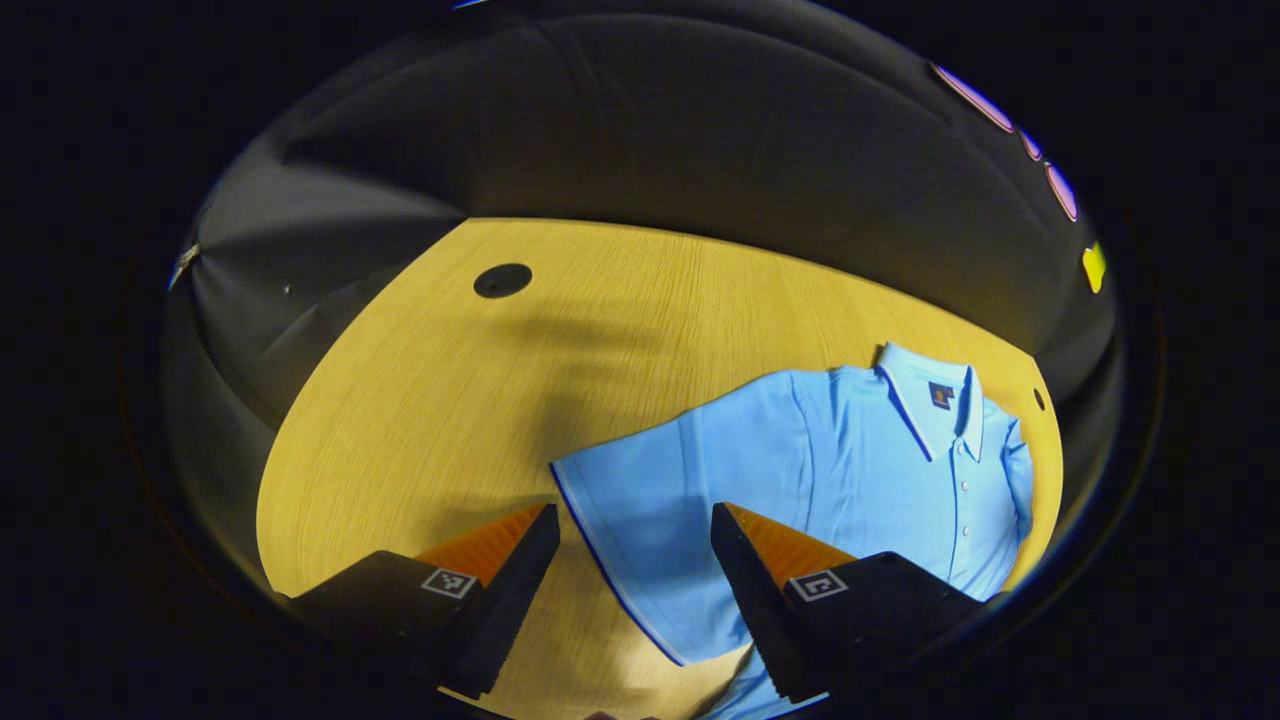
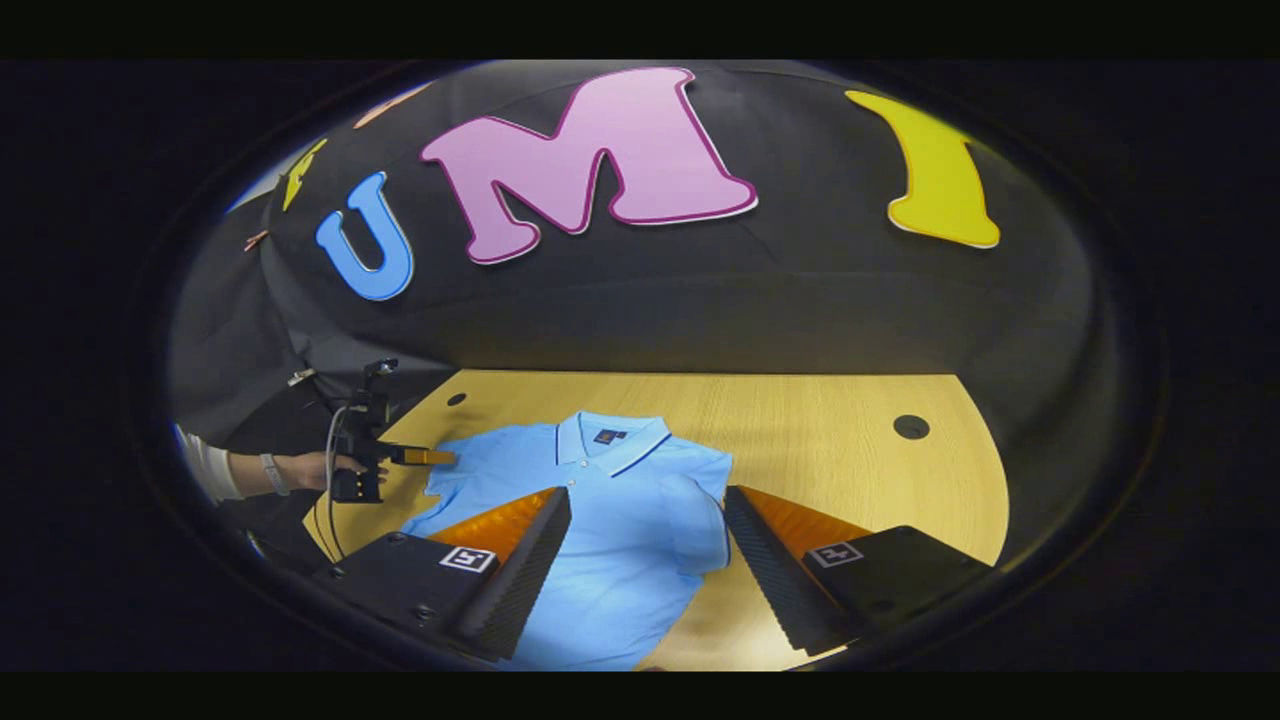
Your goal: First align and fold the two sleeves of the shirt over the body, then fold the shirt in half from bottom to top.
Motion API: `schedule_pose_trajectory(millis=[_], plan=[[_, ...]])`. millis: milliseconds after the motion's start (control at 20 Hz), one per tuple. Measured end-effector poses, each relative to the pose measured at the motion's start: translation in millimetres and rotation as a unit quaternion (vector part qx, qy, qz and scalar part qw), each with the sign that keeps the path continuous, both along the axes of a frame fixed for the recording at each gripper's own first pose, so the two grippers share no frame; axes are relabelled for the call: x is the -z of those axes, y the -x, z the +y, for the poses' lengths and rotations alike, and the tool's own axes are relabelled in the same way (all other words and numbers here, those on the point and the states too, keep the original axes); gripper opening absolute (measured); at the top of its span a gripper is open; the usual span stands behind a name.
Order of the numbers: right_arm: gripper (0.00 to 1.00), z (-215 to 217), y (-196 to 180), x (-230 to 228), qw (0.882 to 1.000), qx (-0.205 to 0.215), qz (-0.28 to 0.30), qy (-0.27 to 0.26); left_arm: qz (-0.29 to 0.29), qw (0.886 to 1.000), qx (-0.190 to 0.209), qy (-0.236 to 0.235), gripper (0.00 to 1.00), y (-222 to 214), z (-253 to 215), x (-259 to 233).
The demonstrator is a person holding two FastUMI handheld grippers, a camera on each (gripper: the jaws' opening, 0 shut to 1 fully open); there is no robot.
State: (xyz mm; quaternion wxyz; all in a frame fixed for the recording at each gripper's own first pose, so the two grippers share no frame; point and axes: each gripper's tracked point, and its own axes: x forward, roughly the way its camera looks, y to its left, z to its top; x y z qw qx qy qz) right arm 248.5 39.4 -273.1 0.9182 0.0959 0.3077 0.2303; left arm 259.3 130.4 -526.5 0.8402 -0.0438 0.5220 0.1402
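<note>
Nearest in the left gripper view, the left gripper [image 1: 632, 560] stands released, its ribbed wedge-shaped fingers spread wide with nothing between them but cloth below. Under that gap lies the left sleeve [image 1: 640, 520] of the shirt [image 1: 850, 470], a light blue knit polo with a dark piped hem, spread flat and pointing toward 7 o'clock. The shirt's long axis runs from 6 o'clock up to the collar [image 1: 930, 395] at 2 o'clock, with a row of small buttons down the placket.

In the right gripper view, the right gripper [image 2: 648, 540] is likewise released, fingers well apart, above the shirt body. Here the collar [image 2: 610, 440] points to 12 o'clock and the right sleeve [image 2: 700, 520] lies folded over the body, just beside the finger at 3 o'clock. Farther off at 9 o'clock, a hand [image 2: 320, 470] holds the other gripper at the shirt's edge.

The table [image 1: 420, 420] is pale wood-grain laminate with a round dark hole [image 1: 502, 280].
</note>
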Motion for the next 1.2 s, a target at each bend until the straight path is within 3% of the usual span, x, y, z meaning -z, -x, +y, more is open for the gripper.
schedule_pose_trajectory(millis=[200, 250, 450, 500, 550, 600, 650, 700, 750, 850, 900, 1000, 1100, 1150, 1200], plan=[[0.97, -2.0, 5.4, 5.0, 1.000, -0.002, 0.006, 0.002, 0.013, 0.999, 0.029, -0.012, 1.00, -4.7, -8.0, 2.9], [0.97, -2.4, 7.1, 5.6, 1.000, -0.001, 0.009, 0.000, 0.021, 0.999, 0.041, -0.008, 0.96, -5.2, -13.2, 4.4], [0.97, -10.1, 12.1, 5.1, 1.000, 0.007, 0.011, -0.011, 0.013, 0.998, 0.052, -0.013, 0.26, -18.0, -31.9, 7.7], [0.89, -13.7, 13.2, 5.9, 1.000, 0.010, 0.012, -0.009, 0.009, 0.998, 0.058, -0.011, 0.08, -20.1, -32.6, 5.8], [0.89, -18.1, 15.2, 6.1, 1.000, 0.012, 0.012, -0.007, -0.004, 0.998, 0.062, -0.001, 0.02, -24.0, -39.0, -0.5], [0.89, -22.6, 15.9, 6.8, 1.000, 0.015, 0.010, -0.005, -0.024, 0.998, 0.062, 0.005, 0.06, -30.4, -40.5, -8.6], [0.97, -26.0, 17.0, 7.7, 1.000, 0.018, 0.010, -0.004, -0.056, 0.996, 0.063, 0.021, 0.06, -40.7, -49.7, -20.1], [0.97, -28.5, 18.4, 8.9, 1.000, 0.021, 0.011, -0.005, -0.075, 0.994, 0.071, 0.047, 0.06, -44.9, -66.8, -30.2], [0.89, -29.9, 19.9, 10.7, 1.000, 0.024, 0.015, -0.008, -0.080, 0.991, 0.087, 0.068, 0.06, -45.4, -83.2, -36.8], [0.89, -29.8, 21.8, 12.2, 0.999, 0.027, 0.019, -0.015, -0.072, 0.986, 0.125, 0.084, 0.06, -40.5, -103.6, -41.3], [0.97, -29.2, 22.0, 12.4, 0.999, 0.027, 0.019, -0.016, -0.076, 0.983, 0.144, 0.089, 0.06, -42.2, -114.2, -43.5], [0.97, -26.4, 25.3, 11.9, 0.999, 0.023, 0.018, -0.017, -0.060, 0.975, 0.168, 0.133, 0.06, -31.6, -148.6, -45.0], [0.97, -24.3, 28.8, 13.8, 1.000, 0.018, 0.018, -0.013, -0.042, 0.974, 0.189, 0.119, 0.07, -26.6, -156.2, -32.5], [0.97, -23.8, 30.1, 15.7, 1.000, 0.017, 0.018, -0.011, -0.032, 0.974, 0.195, 0.109, 0.09, -24.2, -158.6, -24.6], [0.97, -23.5, 31.4, 17.4, 1.000, 0.016, 0.020, -0.011, -0.018, 0.973, 0.198, 0.117, 0.25, -16.2, -167.6, -21.9]])
